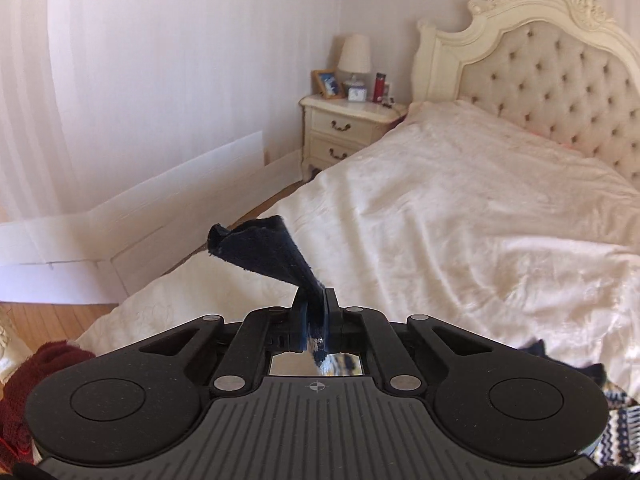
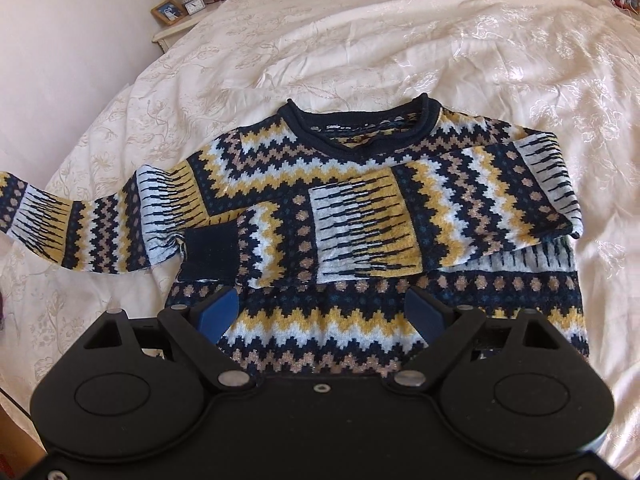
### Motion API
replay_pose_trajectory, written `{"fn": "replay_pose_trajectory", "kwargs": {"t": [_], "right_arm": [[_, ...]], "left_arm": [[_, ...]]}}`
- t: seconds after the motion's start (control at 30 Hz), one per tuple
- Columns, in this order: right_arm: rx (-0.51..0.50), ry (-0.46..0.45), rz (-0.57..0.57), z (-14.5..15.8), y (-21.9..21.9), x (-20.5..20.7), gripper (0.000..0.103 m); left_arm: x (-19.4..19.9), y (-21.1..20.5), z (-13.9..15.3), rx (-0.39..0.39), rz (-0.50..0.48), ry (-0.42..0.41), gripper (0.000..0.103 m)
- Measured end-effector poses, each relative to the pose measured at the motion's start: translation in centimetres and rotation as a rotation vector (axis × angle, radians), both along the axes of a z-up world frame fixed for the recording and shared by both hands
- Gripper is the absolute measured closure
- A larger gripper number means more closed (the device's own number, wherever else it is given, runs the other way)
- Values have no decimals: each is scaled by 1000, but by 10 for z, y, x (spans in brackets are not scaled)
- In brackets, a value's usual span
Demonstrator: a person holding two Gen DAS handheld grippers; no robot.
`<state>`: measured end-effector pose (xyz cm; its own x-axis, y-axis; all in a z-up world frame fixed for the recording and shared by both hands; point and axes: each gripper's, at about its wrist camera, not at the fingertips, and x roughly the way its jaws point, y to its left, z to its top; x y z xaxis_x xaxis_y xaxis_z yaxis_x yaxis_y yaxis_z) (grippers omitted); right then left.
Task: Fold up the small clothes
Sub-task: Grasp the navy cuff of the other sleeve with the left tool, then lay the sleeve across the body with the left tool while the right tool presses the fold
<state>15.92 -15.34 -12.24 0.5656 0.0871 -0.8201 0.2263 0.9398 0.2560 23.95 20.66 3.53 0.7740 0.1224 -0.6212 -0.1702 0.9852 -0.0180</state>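
The sweater (image 2: 360, 208) bore zigzag bands of navy, mustard, pale blue and tan, with dotted rows; collar (image 2: 352, 120) and cuff (image 2: 210, 254) were plain navy. The bedspread (image 2: 400, 40) was cream with a faint floral pattern. A dark red knit (image 1: 24, 380) lay at the bed's edge.

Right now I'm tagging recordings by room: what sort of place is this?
Most likely a bedroom: a bed with a tufted headboard, and a nightstand holding a lamp. A patterned sweater lies on the bed.
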Motion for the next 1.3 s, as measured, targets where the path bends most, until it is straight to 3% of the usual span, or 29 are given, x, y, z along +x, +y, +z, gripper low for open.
{"fn": "replay_pose_trajectory", "kwargs": {"t": [0.23,0.4,0.53,0.63,0.9,1.0,1.1,1.3], "right_arm": [[34,-24,-48,3,-39,-24,12],[57,-21,-71,0,-63,-38,12],[47,-33,-54,4,-71,-42,12],[36,-43,-31,7,-70,-38,12],[51,-54,64,10,-39,3,16],[77,-59,114,11,-20,26,18],[118,-60,177,8,0,53,28],[169,-60,270,-6,45,114,28]], "left_arm": [[-12,-81,49,9,-143,-140,97],[-12,-140,46,-1,-262,-149,96],[-17,-166,14,14,-305,-73,95],[-24,-173,-17,57,-309,35,95],[-49,-151,-106,111,-282,310,95],[-54,-141,-127,121,-283,366,95],[-54,-130,-139,115,-282,394,95],[-43,-107,-158,103,-257,442,94]]}}
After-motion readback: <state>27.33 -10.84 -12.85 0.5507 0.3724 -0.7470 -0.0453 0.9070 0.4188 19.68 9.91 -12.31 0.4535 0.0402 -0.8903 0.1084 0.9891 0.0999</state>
